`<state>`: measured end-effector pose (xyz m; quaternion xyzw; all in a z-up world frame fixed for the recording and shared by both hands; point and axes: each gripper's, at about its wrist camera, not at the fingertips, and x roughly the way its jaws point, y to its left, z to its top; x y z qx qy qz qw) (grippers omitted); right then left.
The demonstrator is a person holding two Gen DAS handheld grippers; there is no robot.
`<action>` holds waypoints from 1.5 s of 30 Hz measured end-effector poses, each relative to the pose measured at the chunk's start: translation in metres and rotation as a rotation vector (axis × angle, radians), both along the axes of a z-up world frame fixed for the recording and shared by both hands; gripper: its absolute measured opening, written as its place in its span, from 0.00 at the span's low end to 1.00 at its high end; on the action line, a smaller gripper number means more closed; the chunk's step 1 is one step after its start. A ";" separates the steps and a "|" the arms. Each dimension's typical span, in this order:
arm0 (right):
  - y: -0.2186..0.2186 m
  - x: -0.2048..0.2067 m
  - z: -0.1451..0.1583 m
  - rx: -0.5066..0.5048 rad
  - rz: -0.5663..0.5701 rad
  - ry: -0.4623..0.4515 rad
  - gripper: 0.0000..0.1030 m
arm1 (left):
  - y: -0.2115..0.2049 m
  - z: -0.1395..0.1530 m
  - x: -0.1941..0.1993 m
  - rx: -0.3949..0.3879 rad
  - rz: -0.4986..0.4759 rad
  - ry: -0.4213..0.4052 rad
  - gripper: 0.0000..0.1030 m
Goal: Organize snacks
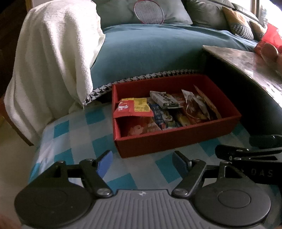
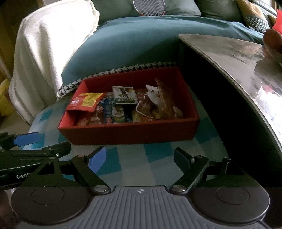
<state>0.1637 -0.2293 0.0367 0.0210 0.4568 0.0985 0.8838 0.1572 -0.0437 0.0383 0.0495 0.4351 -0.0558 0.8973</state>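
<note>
A red box [image 1: 176,139] [image 2: 126,133] stands on a blue-and-white checked cloth [image 1: 74,133] [image 2: 134,162]. It holds several snack packets, among them a red-and-yellow packet [image 1: 134,107] [image 2: 86,102] at its left end and a white-and-green packet [image 1: 164,99] [image 2: 125,95] near the back. My left gripper [image 1: 142,163] is open and empty, just in front of the box. My right gripper [image 2: 140,158] is open and empty, also in front of the box. The right gripper's arm shows at the right of the left wrist view [image 1: 246,153]; the left gripper shows at the left of the right wrist view [image 2: 28,139].
A dark glossy table [image 1: 250,65] [image 2: 234,54] overhangs the box on the right, with a red bag [image 1: 269,40] on it. A teal-covered sofa [image 1: 149,51] lies behind, with a white towel [image 1: 52,58], cushions and a badminton racket [image 1: 149,11].
</note>
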 end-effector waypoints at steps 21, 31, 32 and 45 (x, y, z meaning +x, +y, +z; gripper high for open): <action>0.006 -0.050 -0.007 -0.032 0.023 0.047 0.86 | 0.005 -0.015 -0.046 0.013 -0.004 0.074 0.68; 0.008 -0.061 -0.009 -0.039 0.036 0.056 0.86 | 0.006 -0.017 -0.056 0.019 -0.009 0.085 0.68; 0.008 -0.062 -0.009 -0.039 0.036 0.056 0.86 | 0.006 -0.017 -0.056 0.020 -0.009 0.085 0.68; 0.007 -0.068 -0.009 -0.040 0.037 0.055 0.86 | 0.004 -0.015 -0.064 0.036 -0.010 0.068 0.68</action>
